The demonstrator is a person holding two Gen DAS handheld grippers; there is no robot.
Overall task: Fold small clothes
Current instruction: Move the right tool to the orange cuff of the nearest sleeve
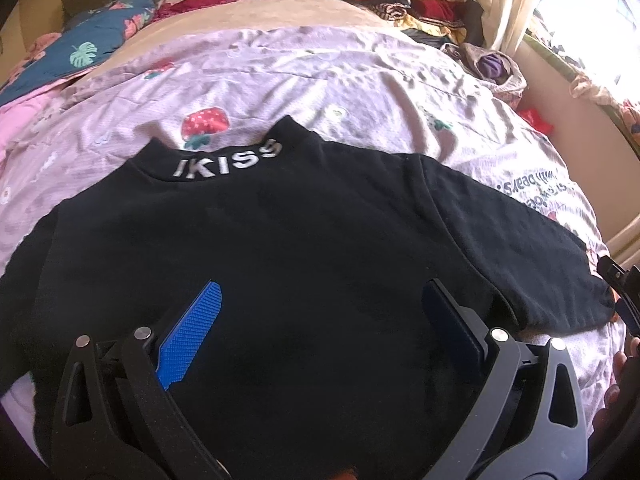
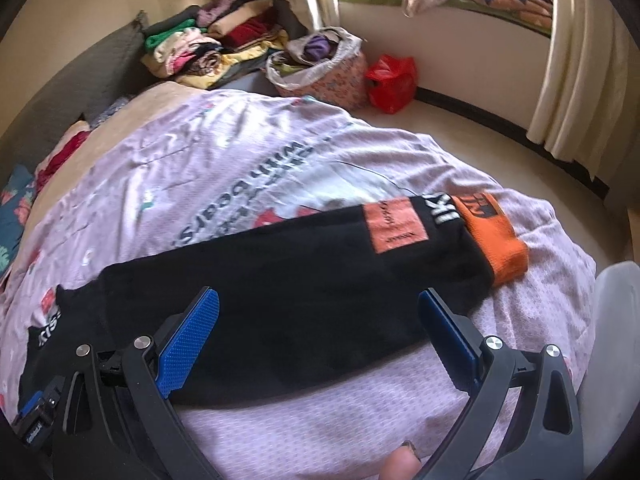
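A small black sweater (image 1: pixel 280 248) lies flat on a pink printed bedspread (image 1: pixel 304 76), its collar with white letters (image 1: pixel 228 162) at the far side. My left gripper (image 1: pixel 320 300) hovers open over the sweater's body, blue pads wide apart with nothing between them. In the right wrist view the sweater's sleeve (image 2: pixel 300 280) stretches to the right and ends in an orange cuff (image 2: pixel 500 240), with an orange patch (image 2: pixel 394 226) beside it. My right gripper (image 2: pixel 320 308) stands open above the sleeve, empty.
Folded clothes (image 2: pixel 216 44) are stacked at the far end of the bed. A basket of laundry (image 2: pixel 324 68) and a red bag (image 2: pixel 390 80) sit on the floor beyond. Cream curtains (image 2: pixel 576 60) hang at the window on the right. A floral blue cushion (image 1: pixel 84 48) lies far left.
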